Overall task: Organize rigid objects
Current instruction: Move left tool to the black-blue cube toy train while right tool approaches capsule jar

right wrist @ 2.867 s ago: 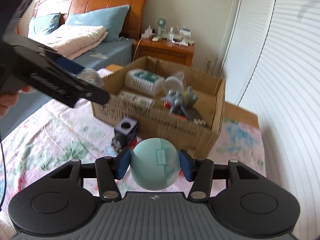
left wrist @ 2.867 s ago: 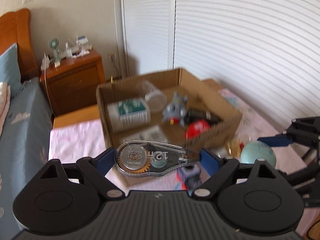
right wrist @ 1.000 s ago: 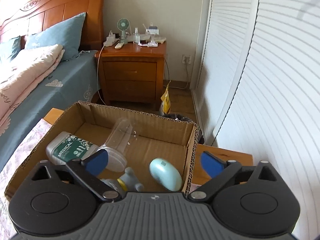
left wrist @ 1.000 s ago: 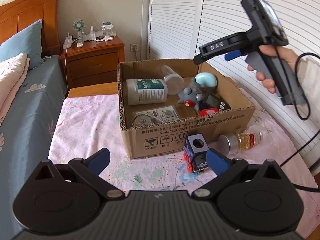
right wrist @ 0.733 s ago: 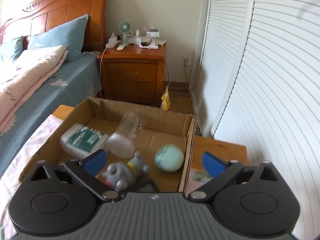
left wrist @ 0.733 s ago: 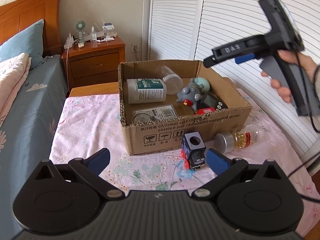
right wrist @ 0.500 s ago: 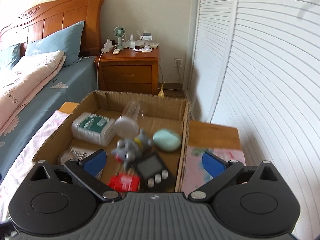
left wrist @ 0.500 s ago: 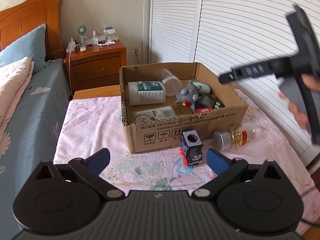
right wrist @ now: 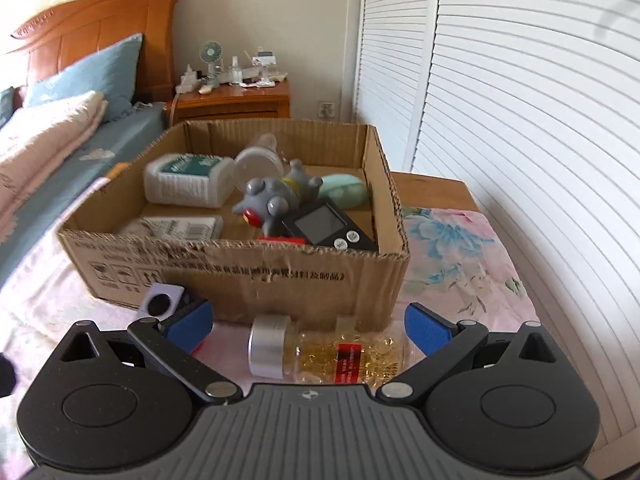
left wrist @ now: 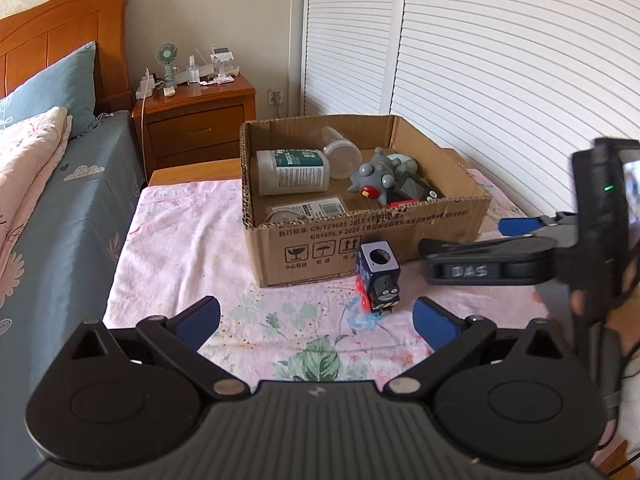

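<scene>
Straddling the capsule bottle lying just before the cardboard box, the right claw gapes wide and empty, placed to pinch it. Equally spread and bare, the left claw faces the toy train on the tabletop.

We note a brown corrugated cardboard box with black print on a pink floral-patterned bedsheet. We record a grey round plastic figurine and a mint-green egg-shaped plastic case inside; a clear silver-capped bottle of yellow capsules bears a red label.
</scene>
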Demonstrator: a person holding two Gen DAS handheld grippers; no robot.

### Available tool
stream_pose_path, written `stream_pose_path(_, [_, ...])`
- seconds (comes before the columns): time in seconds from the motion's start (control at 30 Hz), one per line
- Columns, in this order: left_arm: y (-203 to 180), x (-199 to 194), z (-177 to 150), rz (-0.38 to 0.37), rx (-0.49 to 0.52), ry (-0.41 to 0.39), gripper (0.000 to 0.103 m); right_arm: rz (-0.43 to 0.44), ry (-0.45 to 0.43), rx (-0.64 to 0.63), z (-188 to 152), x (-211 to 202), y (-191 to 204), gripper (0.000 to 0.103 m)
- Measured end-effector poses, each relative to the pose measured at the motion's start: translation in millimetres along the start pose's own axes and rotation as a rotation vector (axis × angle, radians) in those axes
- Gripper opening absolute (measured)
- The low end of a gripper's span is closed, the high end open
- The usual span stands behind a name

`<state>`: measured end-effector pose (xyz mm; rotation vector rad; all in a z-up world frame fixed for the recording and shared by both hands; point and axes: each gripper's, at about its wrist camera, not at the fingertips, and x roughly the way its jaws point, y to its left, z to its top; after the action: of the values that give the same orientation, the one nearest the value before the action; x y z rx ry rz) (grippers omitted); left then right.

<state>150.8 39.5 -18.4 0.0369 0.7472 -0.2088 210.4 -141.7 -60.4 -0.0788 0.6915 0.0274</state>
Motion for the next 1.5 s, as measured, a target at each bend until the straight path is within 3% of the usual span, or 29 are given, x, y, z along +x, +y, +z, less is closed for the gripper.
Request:
stream_pose_path(0.13, [-3,6,-1,0.003,0.011,0.011,0.102,-0.045,0.011,-0.007,-9,8,-7,0.103])
stream_pose_path(0.27, [-8,16,1,0.003,0.007,0.026,0.102,-0.003,0.044,0.044,-19,6,-27,0.103])
stream_pose_path(0.57, [-21,51,16,0.065,0.033,0.03,0.102,-0.001,0.11,0.057,-50,5,-46,0.103])
stream_pose_path(0.97, [-19,93,28,0.144,0.011,0.037,0.102,0.019,0.064,0.039,-58,1,-48,0.103])
stream_pose_path(1.1, [-9,90,25,0.153,-0.002,0.033,0.102,0.019,0.063,0.039,-58,0,-48,0.103])
stream_pose_path(1.33, [17,85,12,0.259,-0.007,0.075,0.102,0.019,0.061,0.038,-59,1,-48,0.103])
stream_pose_path(1.5, [28,72,6,0.239,-0.052,0.076,0.102,0.016,0.056,0.039,-60,1,-48,0.103])
